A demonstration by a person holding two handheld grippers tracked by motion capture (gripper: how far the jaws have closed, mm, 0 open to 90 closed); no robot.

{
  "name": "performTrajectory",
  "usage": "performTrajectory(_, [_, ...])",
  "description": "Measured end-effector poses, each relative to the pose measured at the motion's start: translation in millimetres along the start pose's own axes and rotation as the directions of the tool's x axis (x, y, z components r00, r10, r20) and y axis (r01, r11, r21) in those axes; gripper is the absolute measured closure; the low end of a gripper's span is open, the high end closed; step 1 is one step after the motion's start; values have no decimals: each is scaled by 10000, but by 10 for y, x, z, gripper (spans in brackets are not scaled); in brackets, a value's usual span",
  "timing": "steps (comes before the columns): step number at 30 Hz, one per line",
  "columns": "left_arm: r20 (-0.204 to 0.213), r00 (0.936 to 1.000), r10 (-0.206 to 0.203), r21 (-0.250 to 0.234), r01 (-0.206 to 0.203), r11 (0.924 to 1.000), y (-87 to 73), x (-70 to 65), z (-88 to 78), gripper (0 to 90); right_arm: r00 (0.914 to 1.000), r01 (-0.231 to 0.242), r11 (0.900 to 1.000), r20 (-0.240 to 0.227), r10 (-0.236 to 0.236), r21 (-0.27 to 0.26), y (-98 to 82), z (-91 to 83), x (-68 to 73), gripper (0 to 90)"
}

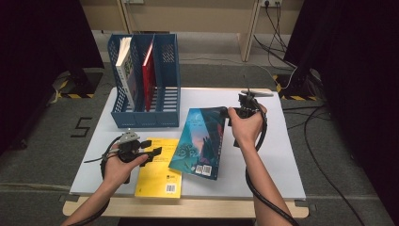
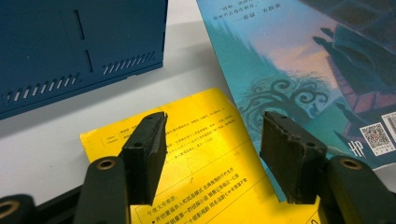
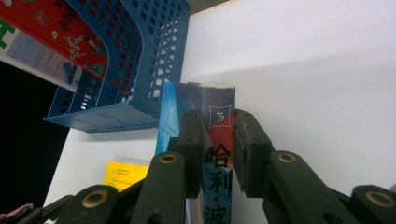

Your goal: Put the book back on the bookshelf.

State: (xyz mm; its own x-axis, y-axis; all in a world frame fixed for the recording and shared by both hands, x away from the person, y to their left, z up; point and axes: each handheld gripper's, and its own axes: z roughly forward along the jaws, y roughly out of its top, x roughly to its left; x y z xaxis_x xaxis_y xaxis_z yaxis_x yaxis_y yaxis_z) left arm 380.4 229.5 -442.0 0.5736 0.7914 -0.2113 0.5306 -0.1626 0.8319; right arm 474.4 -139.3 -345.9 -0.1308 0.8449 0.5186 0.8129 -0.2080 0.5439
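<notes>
The teal book [image 1: 203, 141] lay tilted at the centre of the high view, its lower edge overlapping the yellow book [image 1: 159, 169] on the white table [image 1: 282, 155]. The right gripper [image 1: 230, 113] — at the book's upper right corner — had its jaws clamped on the spine [image 3: 218, 140]. The left gripper [image 1: 155, 153], lower left, hovered over the yellow book — jaws apart, nothing between them. The blue file rack [image 1: 146, 84] stood upper left.

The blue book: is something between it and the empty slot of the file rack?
Nothing visible does. The right gripper grips the blue book by its spine, tilted up. The rack has its rightmost slot free, and bare table lies between them. The yellow book lies aside, partly under the blue book.
</notes>
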Motion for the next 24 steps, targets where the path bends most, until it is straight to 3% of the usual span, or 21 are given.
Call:
performTrajectory(12, [75, 9999, 93, -220, -91, 9997, 90, -39, -9, 408, 9998, 77, 9994, 164, -72, -326, 56, -21, 39, 752])
performTrajectory(24, [687, 9968, 396, -544, -359, 9979, 411, -261, 127, 405, 9992, 364, 9976, 210, -352, -595, 68, -44, 185, 751])
